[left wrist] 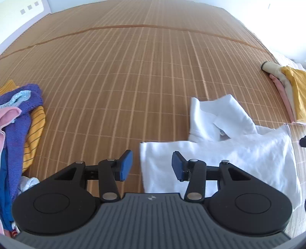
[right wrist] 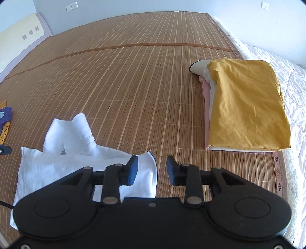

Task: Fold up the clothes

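Shirt work first: your white garment (left wrist: 239, 153) lies partly folded on the bamboo mat (left wrist: 133, 76), collar end toward the far side. Your left gripper (left wrist: 152, 165) hangs over its left edge, jaws parted and gripping nothing. Your right gripper (right wrist: 152, 170) sits over the right hem, also parted and empty. Folded clothes (right wrist: 246, 107) are stacked to the right; unfolded ones (left wrist: 17, 124) wait on the left.

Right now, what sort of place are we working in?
Probably a bedroom: a woven brown bamboo mat covers a bed, a white quilted bedspread lies beside it, and wall switches sit above.
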Demonstrator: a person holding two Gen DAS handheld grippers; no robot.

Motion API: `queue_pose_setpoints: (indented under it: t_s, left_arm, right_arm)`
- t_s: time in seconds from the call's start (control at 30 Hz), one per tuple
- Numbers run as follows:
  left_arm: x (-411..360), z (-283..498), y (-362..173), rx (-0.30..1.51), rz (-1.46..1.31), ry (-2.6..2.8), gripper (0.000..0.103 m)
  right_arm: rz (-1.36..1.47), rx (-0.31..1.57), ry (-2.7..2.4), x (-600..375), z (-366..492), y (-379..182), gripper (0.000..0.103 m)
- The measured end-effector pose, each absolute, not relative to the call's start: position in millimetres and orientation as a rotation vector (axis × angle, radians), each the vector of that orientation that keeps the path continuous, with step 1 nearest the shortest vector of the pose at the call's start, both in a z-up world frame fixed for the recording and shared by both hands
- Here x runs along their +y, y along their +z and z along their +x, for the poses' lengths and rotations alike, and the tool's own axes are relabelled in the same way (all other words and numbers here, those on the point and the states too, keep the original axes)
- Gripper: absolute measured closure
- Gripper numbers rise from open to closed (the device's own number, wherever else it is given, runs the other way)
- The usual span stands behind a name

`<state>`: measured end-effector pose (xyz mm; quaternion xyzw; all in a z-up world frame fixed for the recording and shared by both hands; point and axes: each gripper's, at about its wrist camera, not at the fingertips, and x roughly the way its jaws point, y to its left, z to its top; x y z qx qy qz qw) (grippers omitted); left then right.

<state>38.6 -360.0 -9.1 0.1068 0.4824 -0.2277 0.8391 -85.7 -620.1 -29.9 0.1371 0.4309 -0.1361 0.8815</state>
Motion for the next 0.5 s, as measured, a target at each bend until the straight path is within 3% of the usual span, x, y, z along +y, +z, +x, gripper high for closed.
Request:
queue_pose_setpoints:
  t_s: [0.2,0.4,0.5]
  left_arm:
    - [-390,4,-55,1.223,0.151,-0.445,0.051]
    - [-352,-22,-70,1.299,0.081,-0.277,0.051]
    - [-327,-31,-69,1.361,-0.091,-0.225,0.051]
  right_arm:
    - [0.297,0.999,-0.069,-572,-91,-64,0.065]
    - [0.119,1.084,-0.210,-574,-123,-82,0.062]
    - [0.069,1.070,-0.237,-578,-155,-70,0.053]
